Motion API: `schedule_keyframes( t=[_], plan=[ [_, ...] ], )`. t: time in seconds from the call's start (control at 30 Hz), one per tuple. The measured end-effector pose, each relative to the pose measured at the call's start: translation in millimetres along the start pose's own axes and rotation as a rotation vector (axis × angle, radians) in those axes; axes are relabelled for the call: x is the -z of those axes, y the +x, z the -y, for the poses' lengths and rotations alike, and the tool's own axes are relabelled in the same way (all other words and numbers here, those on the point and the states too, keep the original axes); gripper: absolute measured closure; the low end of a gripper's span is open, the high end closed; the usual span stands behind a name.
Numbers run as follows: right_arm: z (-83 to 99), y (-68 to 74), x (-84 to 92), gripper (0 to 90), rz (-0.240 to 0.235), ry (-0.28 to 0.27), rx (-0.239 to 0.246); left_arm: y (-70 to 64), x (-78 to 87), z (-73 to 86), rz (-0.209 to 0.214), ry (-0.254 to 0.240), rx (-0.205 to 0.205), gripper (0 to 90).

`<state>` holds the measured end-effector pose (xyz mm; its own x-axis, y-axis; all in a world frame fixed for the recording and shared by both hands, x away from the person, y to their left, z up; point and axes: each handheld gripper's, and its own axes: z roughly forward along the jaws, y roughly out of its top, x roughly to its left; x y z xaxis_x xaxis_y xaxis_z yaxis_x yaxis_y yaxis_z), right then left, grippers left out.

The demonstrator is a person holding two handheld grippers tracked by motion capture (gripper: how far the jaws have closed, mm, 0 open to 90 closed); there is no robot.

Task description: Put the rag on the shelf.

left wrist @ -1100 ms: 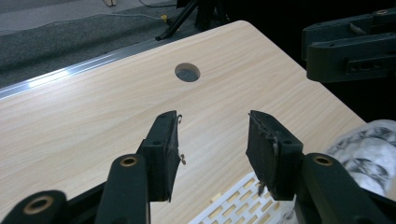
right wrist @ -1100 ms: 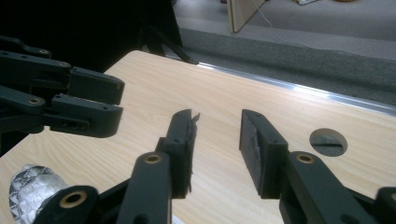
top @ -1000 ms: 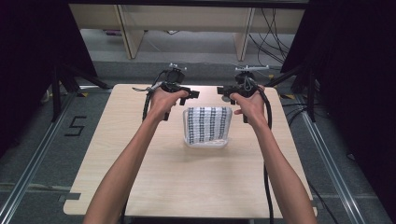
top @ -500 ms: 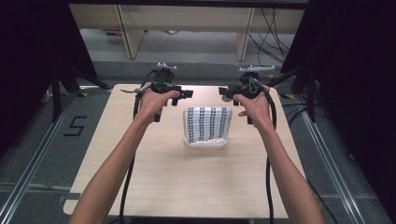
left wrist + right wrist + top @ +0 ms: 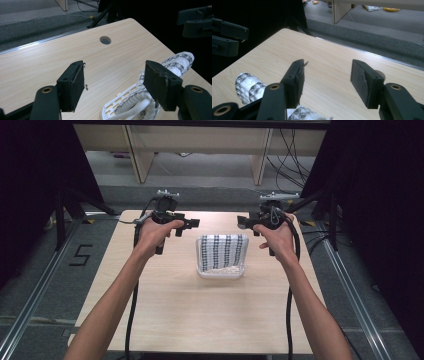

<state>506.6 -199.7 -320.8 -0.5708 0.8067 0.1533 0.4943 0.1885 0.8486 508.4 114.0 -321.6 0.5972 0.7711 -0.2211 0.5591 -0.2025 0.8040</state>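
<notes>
From the high view, a patterned cloth [image 5: 222, 251] lay folded in a white basket [image 5: 221, 272] near the middle of the table [image 5: 200, 320], a little toward the far side. The left gripper [image 5: 192, 223] hung above the board to the left of the basket, the right gripper [image 5: 243, 222] just off its far right corner, each pointing inward at the other across the cloth. Neither touched the cloth or the basket. Both sets of jaws had just been opening, with nothing between them.

In the left gripper view, the jaws stood wide with bare table in the gap. The cloth [image 5: 175, 65] and the slotted rim of the basket [image 5: 117, 102] lay low and to the right, partly behind the right-hand jaw. A round hole [image 5: 105, 40] showed in the table farther off.

In the right gripper view, the jaws were likewise apart and empty. The cloth [image 5: 249, 87] sat at the lower left, outside the gap.

Judged from this, the cloth looked already placed. The risk lay in the pulling away: a jaw passing close could snag a fold and drag the cloth out, or nudge the light basket across the smooth table. The trailing cables could catch its rim as well.
</notes>
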Motion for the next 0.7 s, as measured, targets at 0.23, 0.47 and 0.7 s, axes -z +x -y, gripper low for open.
schedule_keyframes(
  t=[0.23, 0.47, 0.7],
  plan=[
    [0.4, 6.8, 8.8, 40.9, -0.009, -0.002, 0.004, -1.6, 3.0, 5.3, 0.001, 0.001, -0.010, 30.1],
    [3.1, 17.4, 18.5, 32.2, -0.025, -0.001, 0.012, -6.9, 14.0, 10.3, 0.011, -0.021, -0.023, 26.6],
    [6.0, 28.1, 29.1, 28.3, -0.034, -0.007, 0.017, -13.6, 22.9, 19.8, 0.032, -0.007, -0.041, 23.5]
  ],
)
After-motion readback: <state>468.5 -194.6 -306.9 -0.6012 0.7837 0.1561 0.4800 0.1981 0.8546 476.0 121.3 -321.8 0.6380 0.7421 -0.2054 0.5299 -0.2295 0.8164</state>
